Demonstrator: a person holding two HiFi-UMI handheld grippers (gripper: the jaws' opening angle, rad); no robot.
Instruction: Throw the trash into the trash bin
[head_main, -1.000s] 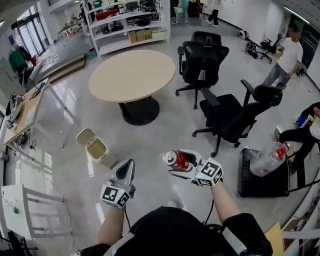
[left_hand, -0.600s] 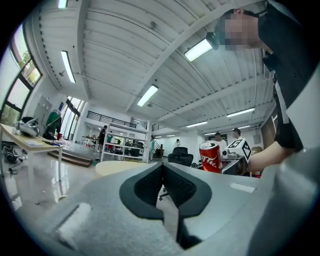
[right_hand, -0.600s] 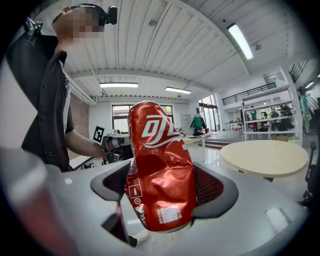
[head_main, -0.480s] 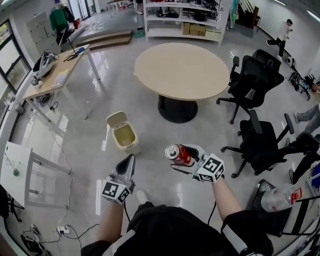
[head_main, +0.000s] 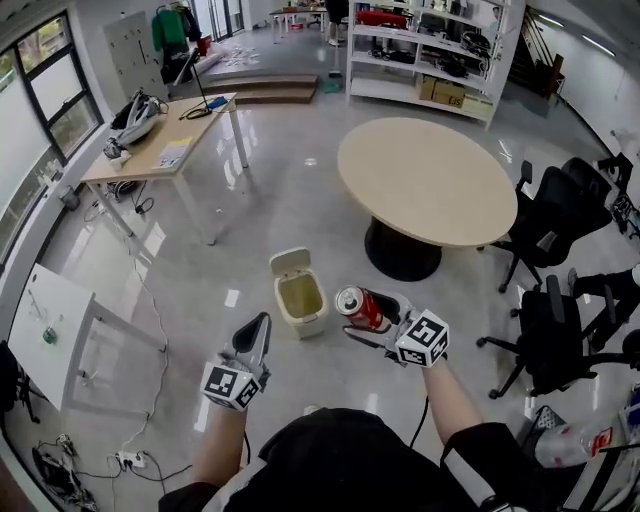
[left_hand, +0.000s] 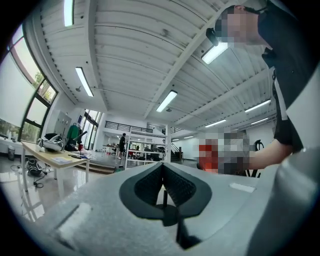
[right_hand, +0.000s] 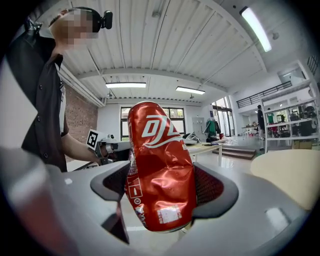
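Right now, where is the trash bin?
In the head view the trash bin stands open on the floor, just left of the red can in the right hand-held gripper, with the round table beyond.

Glossy pale grey floor (head_main: 300, 220), light patches reflected in it. Round beige table (head_main: 430, 185) on black pedestal, mid-room. Left of table: wooden desk (head_main: 165, 150) on white legs, cluttered. Beyond table: white shelving unit (head_main: 440, 60) with boxes. Beyond-left of table: low steps (head_main: 265, 88). Right of table: black office chairs (head_main: 555, 205). Far left of table: large windows (head_main: 40, 100). Overhead: white ribbed ceiling (left_hand: 125, 60), strip lights (left_hand: 166, 100) lit.
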